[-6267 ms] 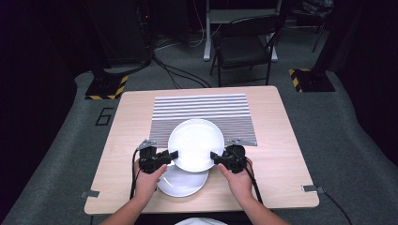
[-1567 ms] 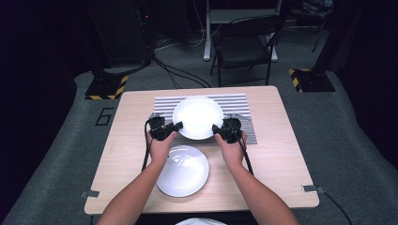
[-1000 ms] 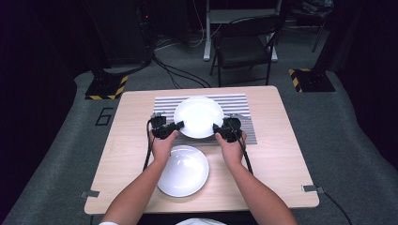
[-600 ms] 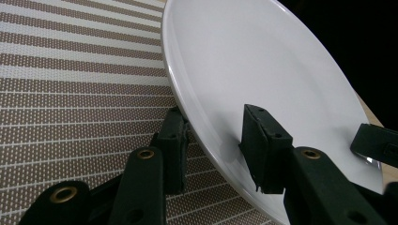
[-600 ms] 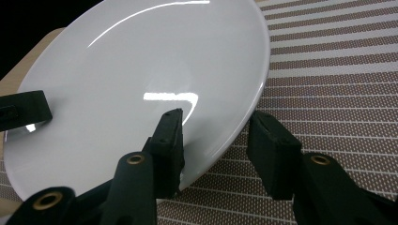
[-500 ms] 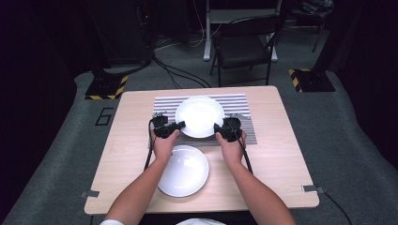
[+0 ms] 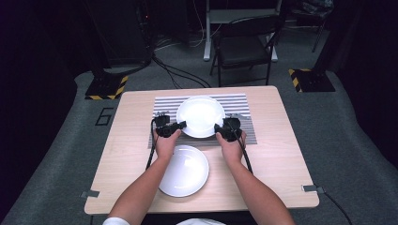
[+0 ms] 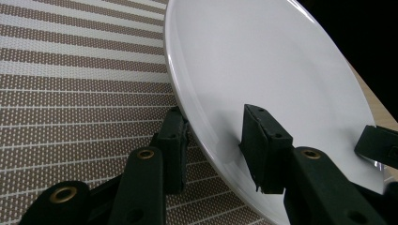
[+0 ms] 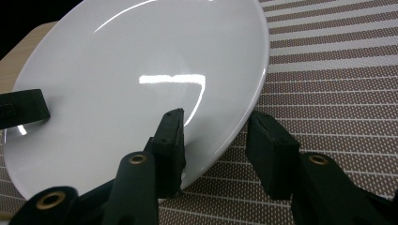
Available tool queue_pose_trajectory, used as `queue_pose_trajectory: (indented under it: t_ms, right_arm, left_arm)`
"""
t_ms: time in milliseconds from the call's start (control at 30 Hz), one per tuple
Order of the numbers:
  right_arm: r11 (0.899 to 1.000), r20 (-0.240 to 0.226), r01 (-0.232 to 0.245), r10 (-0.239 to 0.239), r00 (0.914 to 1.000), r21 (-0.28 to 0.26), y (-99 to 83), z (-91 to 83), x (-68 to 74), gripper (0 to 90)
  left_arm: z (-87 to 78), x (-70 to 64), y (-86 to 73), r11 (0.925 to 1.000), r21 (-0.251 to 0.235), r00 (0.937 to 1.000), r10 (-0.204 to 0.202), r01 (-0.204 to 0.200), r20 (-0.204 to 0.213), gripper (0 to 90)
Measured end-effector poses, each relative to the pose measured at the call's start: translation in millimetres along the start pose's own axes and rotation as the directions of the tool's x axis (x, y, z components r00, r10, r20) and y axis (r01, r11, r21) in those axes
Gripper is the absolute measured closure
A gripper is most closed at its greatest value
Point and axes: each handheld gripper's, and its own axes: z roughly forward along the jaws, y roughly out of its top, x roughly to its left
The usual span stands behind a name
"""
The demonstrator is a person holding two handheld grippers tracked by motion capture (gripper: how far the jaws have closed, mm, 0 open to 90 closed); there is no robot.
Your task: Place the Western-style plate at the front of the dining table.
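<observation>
Both grippers are holding 1 white plate [image 7: 201, 116] over the striped mat [image 7: 237, 101], upper centre of the high view. Left gripper [image 7: 174, 126] is pinching the plate's left rim; right gripper [image 7: 221, 130] is pinching the right rim.

Left gripper view: jaws are straddling the rim, 1 under, 1 on the plate face [image 8: 263, 79], narrow gap, clamped on it. Right gripper view: same straddle on the plate [image 9: 141, 75], though the outer jaw is standing a little off the rim, so the grip may be loosening; hard to tell.

Progress, as judged: the plate is sitting at or just above the mat, tilt visible in both gripper views, so placement is looking nearly done. Left to do: letting it settle flat, opening both jaws, backing out.

A 2nd plate [image 7: 184, 170] is lying on the table [image 7: 277, 154] at lower centre, near the forearms.

Room: mat edges are showing on both sides of the plate, bare wood left and right for sliding the grippers outward. Pulling straight back risks the near plate.
</observation>
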Motion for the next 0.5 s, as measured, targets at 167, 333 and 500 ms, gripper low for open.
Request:
queue_pose_trajectory:
  t_ms: [167, 333, 500]
  right_arm:
    - [1.0, 0.007, 0.005, -0.005, 1.0, 0.005, -0.8, 4.2, 1.2, 57.0]
    - [1.0, 0.019, 0.006, -0.006, 0.9998, 0.012, -1.3, 8.0, 0.9, 57.1]
    - [1.0, 0.026, 0.008, -0.008, 0.9996, 0.018, -1.4, 10.2, -1.1, 57.2]
  left_arm:
    - [3.5, 2.7, 0.3, 0.9999, 0.01, 1.0, -0.003, 0.003, -0.01, 61.3]
    - [7.3, 2.3, 0.4, 0.9998, 0.021, 0.9997, -0.004, 0.005, -0.025, 61.3]
    - [10.8, 1.8, -0.9, 0.9996, 0.026, 0.9995, -0.011, 0.012, -0.028, 61.2]
